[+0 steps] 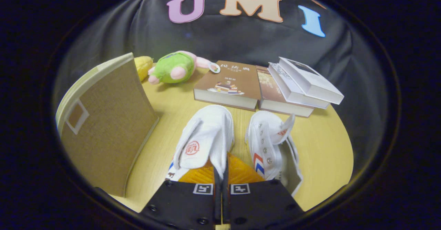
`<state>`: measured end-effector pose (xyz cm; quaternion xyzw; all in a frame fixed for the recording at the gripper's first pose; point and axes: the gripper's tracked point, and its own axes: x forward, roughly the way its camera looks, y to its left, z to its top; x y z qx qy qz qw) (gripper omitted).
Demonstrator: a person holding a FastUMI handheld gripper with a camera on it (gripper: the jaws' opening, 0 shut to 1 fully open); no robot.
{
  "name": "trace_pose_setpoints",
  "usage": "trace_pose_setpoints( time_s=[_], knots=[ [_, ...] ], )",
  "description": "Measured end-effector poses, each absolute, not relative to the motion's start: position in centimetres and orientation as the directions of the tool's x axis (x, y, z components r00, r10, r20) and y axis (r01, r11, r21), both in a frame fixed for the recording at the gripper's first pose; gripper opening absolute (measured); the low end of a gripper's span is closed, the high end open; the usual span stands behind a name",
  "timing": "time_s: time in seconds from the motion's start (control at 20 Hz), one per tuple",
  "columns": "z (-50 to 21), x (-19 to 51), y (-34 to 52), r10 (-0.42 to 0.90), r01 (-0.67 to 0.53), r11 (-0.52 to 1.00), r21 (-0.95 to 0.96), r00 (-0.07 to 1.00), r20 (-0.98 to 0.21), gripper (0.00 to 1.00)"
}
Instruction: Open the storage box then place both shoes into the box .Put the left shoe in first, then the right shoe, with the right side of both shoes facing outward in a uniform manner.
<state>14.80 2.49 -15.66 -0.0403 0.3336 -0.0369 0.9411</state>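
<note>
My fingers point(221, 175) point level across the tabletop point(320, 147), nearly closed on the white shoe's point(206, 137) collar edge; its heel hidden beneath them, grip uncertain.

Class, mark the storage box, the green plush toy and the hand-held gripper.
storage box point(110, 130), gripper view, on its woven front wall.
green plush toy point(174, 68), gripper view, on its body.
hand-held gripper point(221, 169), gripper view, between its nearly closed fingertips.

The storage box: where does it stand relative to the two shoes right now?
In the gripper view, the storage box stands on the table left of both shoes, beside the nearer shoe that the gripper is closed on, with the plush toy beyond it.
</note>
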Motion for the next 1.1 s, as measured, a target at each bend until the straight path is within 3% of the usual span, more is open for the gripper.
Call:
trace_pose_setpoints(
  time_s=[0.55, 0.9, 1.1],
  knots=[
    [-6.0, 12.9, 4.9, -0.053, 0.044, 0.999, -0.03, 0.858, -0.511, 0.04],
    [4.5, 12.0, 8.8, 0.031, 0.006, 0.995, 0.096, 0.924, -0.381, 0.04],
    [6.8, 12.0, 13.9, 0.118, -0.052, 0.982, 0.18, 0.919, -0.377, 0.04]
  ],
)
